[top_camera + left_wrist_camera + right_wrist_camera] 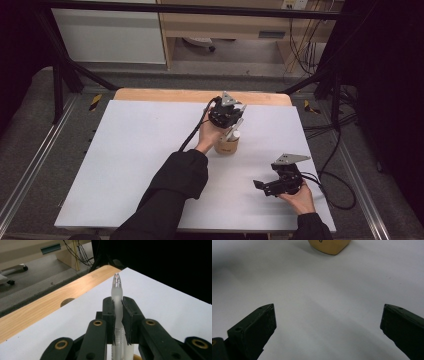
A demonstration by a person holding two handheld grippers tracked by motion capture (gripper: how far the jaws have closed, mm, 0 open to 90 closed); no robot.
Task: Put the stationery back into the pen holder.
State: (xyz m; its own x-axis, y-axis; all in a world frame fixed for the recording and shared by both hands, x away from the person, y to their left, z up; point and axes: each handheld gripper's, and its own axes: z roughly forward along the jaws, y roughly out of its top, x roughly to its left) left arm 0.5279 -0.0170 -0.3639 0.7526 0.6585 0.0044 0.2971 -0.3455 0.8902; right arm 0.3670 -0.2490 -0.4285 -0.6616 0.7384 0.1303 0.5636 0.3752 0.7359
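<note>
Left gripper (118, 322) clamps frosted pen (117, 290) – no legible writing – over wooden holder (226, 145)

Left gripper (227, 116): held over a tan wooden cup (226, 145), gripping a white pen (235, 131).
Right gripper (281, 181): low near the white table's (130, 165) front right edge.
</note>
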